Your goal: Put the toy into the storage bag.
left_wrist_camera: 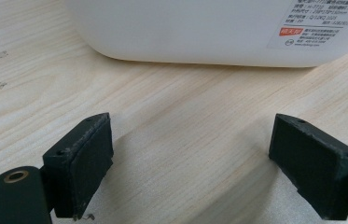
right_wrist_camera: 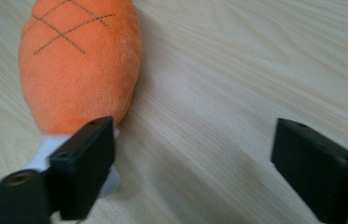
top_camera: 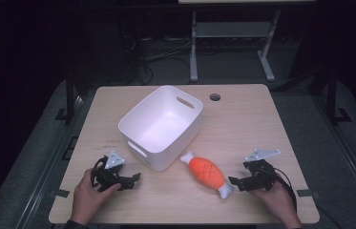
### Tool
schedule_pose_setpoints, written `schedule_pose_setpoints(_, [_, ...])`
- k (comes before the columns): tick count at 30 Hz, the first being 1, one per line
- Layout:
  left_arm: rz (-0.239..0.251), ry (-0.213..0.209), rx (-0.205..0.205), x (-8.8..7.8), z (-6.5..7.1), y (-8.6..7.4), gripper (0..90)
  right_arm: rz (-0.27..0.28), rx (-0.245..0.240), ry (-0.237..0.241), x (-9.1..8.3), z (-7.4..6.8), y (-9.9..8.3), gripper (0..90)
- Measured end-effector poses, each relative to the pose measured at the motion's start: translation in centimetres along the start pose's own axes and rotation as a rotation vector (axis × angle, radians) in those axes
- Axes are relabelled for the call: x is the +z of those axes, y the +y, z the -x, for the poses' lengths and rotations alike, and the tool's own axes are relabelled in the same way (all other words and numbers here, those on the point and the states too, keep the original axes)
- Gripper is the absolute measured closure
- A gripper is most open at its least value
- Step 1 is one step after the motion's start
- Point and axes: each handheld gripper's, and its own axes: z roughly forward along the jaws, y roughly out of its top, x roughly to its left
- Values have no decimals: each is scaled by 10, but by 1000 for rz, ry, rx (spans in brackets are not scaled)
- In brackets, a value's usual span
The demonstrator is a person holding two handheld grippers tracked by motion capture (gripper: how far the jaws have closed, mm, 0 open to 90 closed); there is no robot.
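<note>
This is a lab or test room set up for recording, not a home. A single light-wood table [top_camera: 242,114] with a cable hole [top_camera: 215,97] in its top stands on grey floor mats [top_camera: 338,157], lit from above while the room around it is dark. Behind it, loose cables [top_camera: 159,52] lie on the floor beside the white metal legs of another bench [top_camera: 193,52].

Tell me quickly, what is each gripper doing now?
Left gripper: open, holding nothing, facing the white bin.
Right gripper: open, holding nothing, one jaw beside the orange plush toy.
</note>
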Motion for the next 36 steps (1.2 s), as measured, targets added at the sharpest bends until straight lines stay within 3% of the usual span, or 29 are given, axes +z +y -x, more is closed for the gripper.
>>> schedule_pose_setpoints(3, [0,0,0,0,0,0,127,-22,17,-1,1,0,4,8])
schedule_pose_setpoints(5, [0,0,0,0,0,0,127,-31,13,6,1,0,5,0])
schedule_pose_setpoints(14, [0,0,0,0,0,0,126,-31,-5,23,0,-4,15,0])
schedule_pose_setpoints(36, [-1,0,1,0,0,0,127,-2,-76,63,3,-26,59,0])
